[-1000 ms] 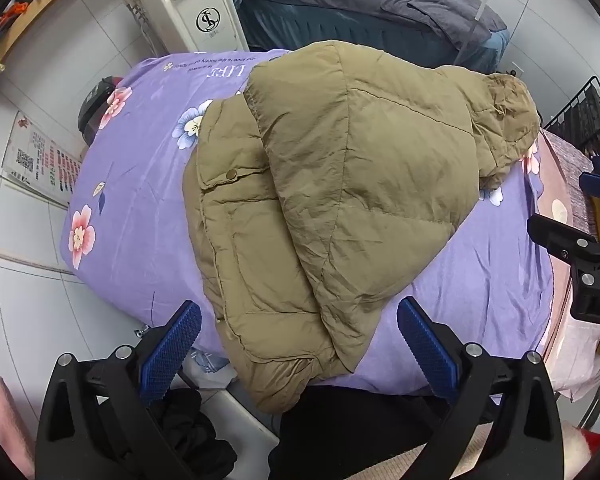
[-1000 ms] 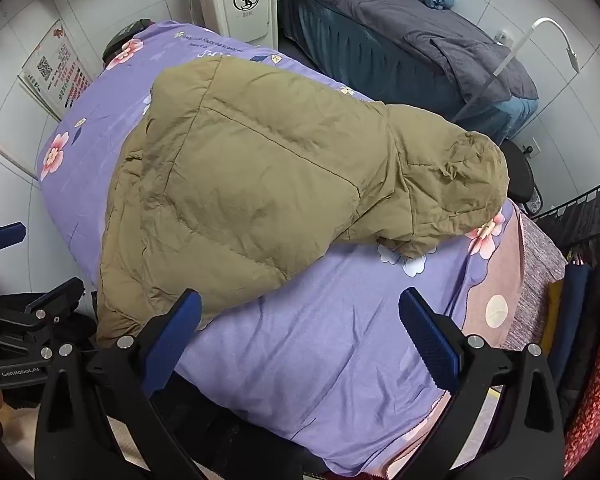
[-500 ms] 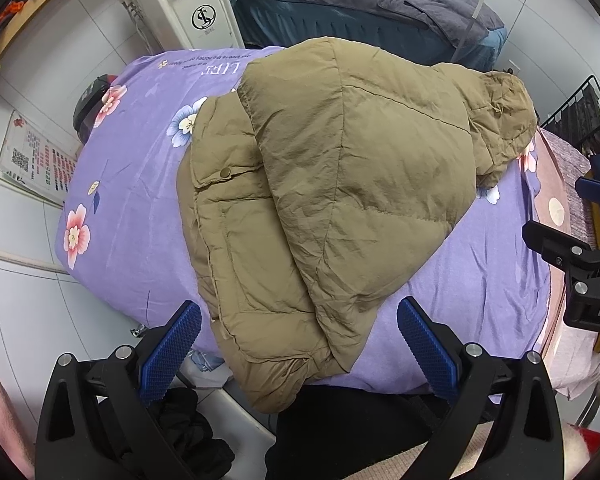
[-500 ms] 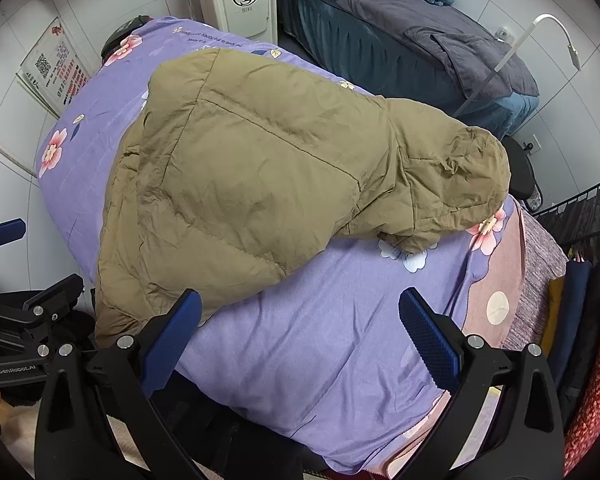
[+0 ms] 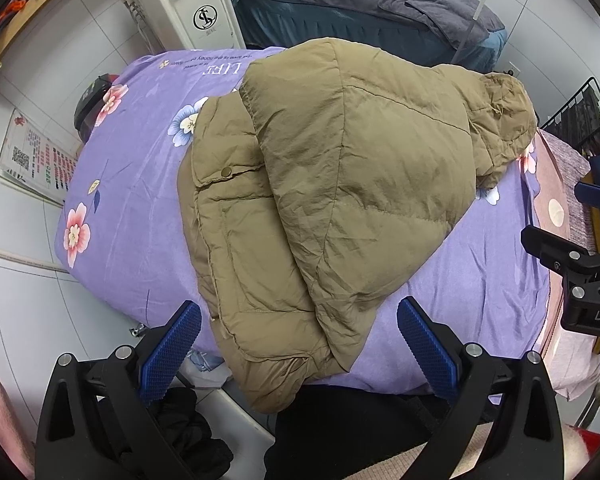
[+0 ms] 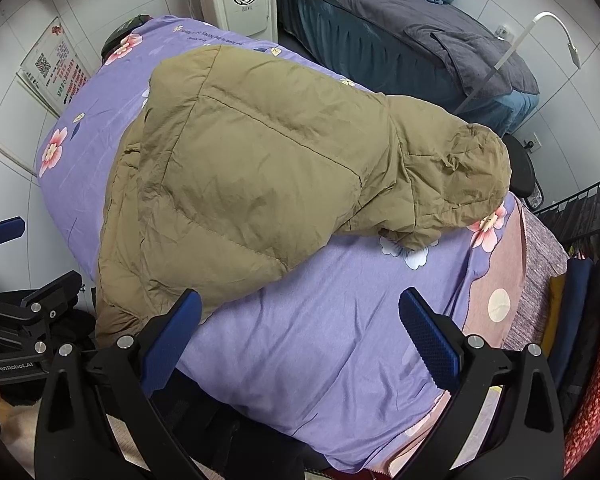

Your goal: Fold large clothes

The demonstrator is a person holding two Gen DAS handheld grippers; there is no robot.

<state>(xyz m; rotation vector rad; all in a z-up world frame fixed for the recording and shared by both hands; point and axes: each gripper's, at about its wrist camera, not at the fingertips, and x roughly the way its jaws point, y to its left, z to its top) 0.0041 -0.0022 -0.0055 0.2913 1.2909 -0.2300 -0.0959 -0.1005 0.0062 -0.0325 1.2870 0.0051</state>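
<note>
Olive-brown puffy hooded jacket (image 5: 340, 200) lies half-folded on the purple floral bedspread (image 5: 132, 216), hem at six o'clock; soft, bulky, slippery. Both the left gripper (image 5: 298, 344) and right gripper (image 6: 300, 332) hover spread, empty; hem corners look best to pinch.

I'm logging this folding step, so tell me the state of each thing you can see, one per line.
Jacket: folded over itself, hood flopped sideways, lying on the bed, hem over the edge.
Left gripper: jaws open, holding nothing.
Right gripper: jaws open, holding nothing.
Bedspread: spread flat.
</note>
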